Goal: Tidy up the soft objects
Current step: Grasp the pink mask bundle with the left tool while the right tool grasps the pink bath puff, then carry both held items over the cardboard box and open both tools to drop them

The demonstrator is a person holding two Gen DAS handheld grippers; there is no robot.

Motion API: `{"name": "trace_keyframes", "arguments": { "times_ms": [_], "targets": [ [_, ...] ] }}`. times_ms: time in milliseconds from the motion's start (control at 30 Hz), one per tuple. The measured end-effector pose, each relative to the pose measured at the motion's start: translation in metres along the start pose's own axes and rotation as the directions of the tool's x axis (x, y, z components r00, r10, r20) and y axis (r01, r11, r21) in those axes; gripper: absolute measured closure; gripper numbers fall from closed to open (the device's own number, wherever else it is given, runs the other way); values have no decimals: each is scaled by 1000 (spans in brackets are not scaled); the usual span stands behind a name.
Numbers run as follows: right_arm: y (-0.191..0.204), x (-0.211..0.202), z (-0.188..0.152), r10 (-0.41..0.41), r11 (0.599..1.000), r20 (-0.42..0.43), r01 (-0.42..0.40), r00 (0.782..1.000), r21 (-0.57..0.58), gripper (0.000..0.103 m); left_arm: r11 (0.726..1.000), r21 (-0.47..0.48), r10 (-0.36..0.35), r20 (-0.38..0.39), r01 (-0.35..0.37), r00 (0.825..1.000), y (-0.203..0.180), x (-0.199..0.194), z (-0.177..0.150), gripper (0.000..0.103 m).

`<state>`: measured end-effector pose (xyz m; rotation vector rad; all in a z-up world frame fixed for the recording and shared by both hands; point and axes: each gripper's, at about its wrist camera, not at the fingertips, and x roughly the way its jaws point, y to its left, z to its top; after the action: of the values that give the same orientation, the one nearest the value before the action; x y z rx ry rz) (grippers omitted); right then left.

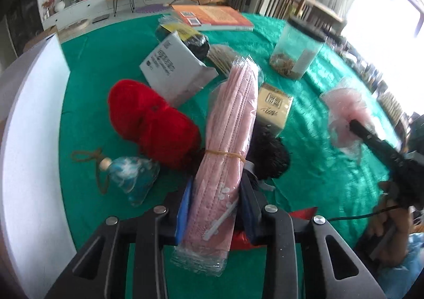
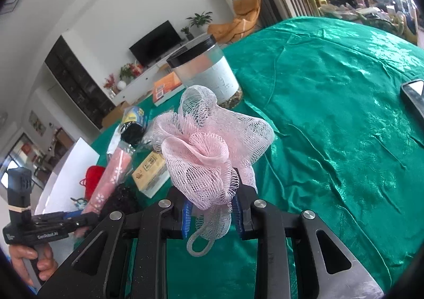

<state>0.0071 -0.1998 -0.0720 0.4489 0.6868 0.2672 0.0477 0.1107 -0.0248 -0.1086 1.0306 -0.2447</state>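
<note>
My left gripper (image 1: pixel 214 209) is shut on a pink pack of face masks (image 1: pixel 228 140) in clear wrap with a rubber band, held above the green tablecloth (image 1: pixel 106 66). It also shows in the right wrist view (image 2: pixel 111 174). My right gripper (image 2: pixel 212 209) is shut on a pink mesh bath pouf (image 2: pixel 206 140), held above the cloth; it also shows in the left wrist view (image 1: pixel 344 116). Red yarn (image 1: pixel 151 121), a black fluffy item (image 1: pixel 270 156) and a blue-white pouch (image 1: pixel 132 177) lie under the left gripper.
A white board (image 1: pixel 31 140) stands at the left. A grey-white packet (image 1: pixel 172 68), a tissue pack (image 1: pixel 275 105), a clear jar (image 1: pixel 296 50), an orange book (image 1: pixel 212 17) and a black-yellow pack (image 1: pixel 182 34) lie on the cloth. A phone (image 2: pixel 413 95) lies at the right.
</note>
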Motion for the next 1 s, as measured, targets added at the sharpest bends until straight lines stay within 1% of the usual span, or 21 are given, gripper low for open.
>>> {"name": "trace_keyframes", "arguments": {
  "times_ms": [67, 200, 300, 367, 433, 500, 567, 600, 633, 667, 700, 733, 767, 800, 833, 867, 900, 933, 967, 1000],
  "targets": [
    [3, 3, 1, 13, 1000, 23, -13, 1000, -29, 76, 998, -49, -39, 44, 41, 998, 8, -24, -9, 70],
    [6, 3, 3, 56, 998, 60, -54, 997, -38, 76, 991, -104, -72, 122, 85, 990, 21, -62, -23, 70],
    [7, -5, 2, 79, 996, 77, -76, 994, -35, 76, 988, -124, -64, 197, 90, 978, 35, -99, -28, 70],
    [15, -10, 1, 91, 995, 75, -87, 993, -58, 76, 989, -138, -27, 238, 61, 971, 49, -124, -32, 70],
    [35, -15, 1, 101, 989, 64, -93, 993, -118, 76, 988, -157, 34, 261, 7, 965, 65, -145, -37, 70],
    [69, -21, -2, 141, 970, 41, -129, 989, -208, 76, 980, -187, 119, 270, -69, 955, 89, -163, -45, 70],
    [113, -24, -3, 198, 936, 4, -188, 980, -299, 76, 966, -228, 183, 261, -124, 948, 111, -173, -54, 70],
    [139, -25, -4, 244, 911, -26, -238, 969, -336, 76, 952, -258, 227, 249, -162, 942, 126, -179, -61, 70],
    [167, -26, -5, 295, 883, -61, -297, 953, -364, 76, 939, -281, 268, 238, -198, 934, 136, -183, -68, 70],
    [193, -26, -8, 344, 855, -100, -355, 934, -378, 76, 922, -304, 315, 225, -240, 922, 147, -187, -75, 70],
    [219, -24, -10, 392, 826, -146, -417, 908, -379, 76, 904, -325, 357, 213, -279, 909, 156, -191, -82, 69],
    [246, -21, -13, 438, 797, -200, -481, 877, -366, 75, 880, -350, 404, 195, -322, 894, 166, -194, -90, 65],
    [269, -17, -18, 471, 772, -248, -532, 846, -347, 73, 852, -374, 453, 176, -366, 874, 174, -195, -97, 52],
    [292, -11, -23, 504, 746, -300, -584, 810, -321, 67, 827, -395, 487, 151, -399, 860, 181, -195, -104, 38],
    [310, -6, -29, 523, 727, -343, -619, 780, -297, 49, 805, -418, 512, 130, -422, 849, 191, -195, -110, 10],
    [326, 2, -36, 540, 704, -404, -660, 738, -264, 24, 791, -437, 527, 130, -428, 840, 197, -196, -116, 1],
    [338, 10, -42, 553, 682, -463, -695, 693, -227, 22, 783, -454, 536, 143, -426, 832, 199, -198, -121, 1],
    [343, 14, -48, 550, 677, -486, -703, 679, -217, 24, 777, -465, 542, 151, -424, 827, 202, -198, -124, 1],
    [342, 16, -52, 537, 677, -495, -699, 684, -231, 24, 777, -471, 540, 156, -418, 827, 203, -197, -125, 1],
    [335, 18, -56, 513, 682, -488, -681, 706, -267, 24, 779, -476, 535, 162, -409, 829, 203, -195, -124, 1]
  ]
}}
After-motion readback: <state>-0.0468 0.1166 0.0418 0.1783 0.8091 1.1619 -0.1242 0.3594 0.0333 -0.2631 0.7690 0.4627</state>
